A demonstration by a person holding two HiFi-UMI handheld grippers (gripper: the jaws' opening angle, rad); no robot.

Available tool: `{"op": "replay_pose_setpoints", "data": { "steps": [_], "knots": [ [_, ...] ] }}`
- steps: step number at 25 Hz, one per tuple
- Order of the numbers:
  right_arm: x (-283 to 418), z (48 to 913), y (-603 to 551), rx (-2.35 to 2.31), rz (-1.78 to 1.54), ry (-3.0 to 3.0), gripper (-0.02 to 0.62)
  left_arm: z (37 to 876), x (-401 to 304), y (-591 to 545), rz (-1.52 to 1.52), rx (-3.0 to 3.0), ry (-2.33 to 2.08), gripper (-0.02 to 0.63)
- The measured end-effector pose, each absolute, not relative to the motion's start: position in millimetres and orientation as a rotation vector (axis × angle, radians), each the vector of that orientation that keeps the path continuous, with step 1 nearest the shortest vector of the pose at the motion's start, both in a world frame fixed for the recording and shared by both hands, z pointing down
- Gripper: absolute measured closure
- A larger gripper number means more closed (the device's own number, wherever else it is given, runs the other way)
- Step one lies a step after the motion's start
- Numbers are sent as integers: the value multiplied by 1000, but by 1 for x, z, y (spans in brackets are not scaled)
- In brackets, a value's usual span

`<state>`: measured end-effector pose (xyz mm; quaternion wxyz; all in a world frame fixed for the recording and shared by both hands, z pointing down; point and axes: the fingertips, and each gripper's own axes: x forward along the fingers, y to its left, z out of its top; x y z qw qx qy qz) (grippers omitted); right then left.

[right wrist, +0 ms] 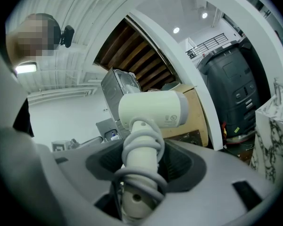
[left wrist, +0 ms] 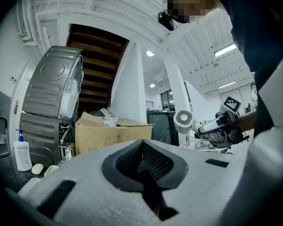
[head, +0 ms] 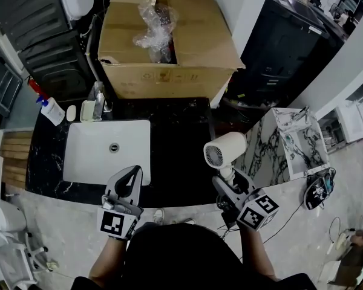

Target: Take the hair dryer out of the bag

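The white hair dryer (head: 225, 151) is upright above the black counter's front right, its cord wound round the handle (right wrist: 141, 147). My right gripper (head: 228, 178) is shut on that handle, and the dryer's body (right wrist: 153, 108) stands above the jaws. The left gripper view shows the dryer (left wrist: 183, 119) and the right gripper (left wrist: 221, 125) off to the right. My left gripper (head: 132, 175) is shut and empty over the counter's front edge, by the sink; its jaws (left wrist: 144, 161) meet with nothing between them. A crumpled clear plastic bag (head: 154, 26) lies in the open cardboard box (head: 169, 71) at the back.
A white sink basin (head: 109, 150) is set into the black counter (head: 181, 150). A soap bottle (head: 51, 110) and soap dishes stand at the back left. At the right are a marble-patterned cabinet (head: 284, 144) and a dark bin (head: 284, 41). A grey appliance (left wrist: 52, 84) stands at the left.
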<state>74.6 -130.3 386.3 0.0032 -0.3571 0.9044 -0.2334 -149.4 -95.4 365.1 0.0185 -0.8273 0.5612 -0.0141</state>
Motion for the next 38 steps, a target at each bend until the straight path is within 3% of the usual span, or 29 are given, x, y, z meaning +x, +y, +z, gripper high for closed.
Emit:
{"op": "replay_pose_setpoints", "data": {
  "steps": [38],
  "knots": [
    [66, 381, -128, -1099, -691, 2819, 346, 368, -155, -84, -22, -2555, 1771, 584]
  ]
}}
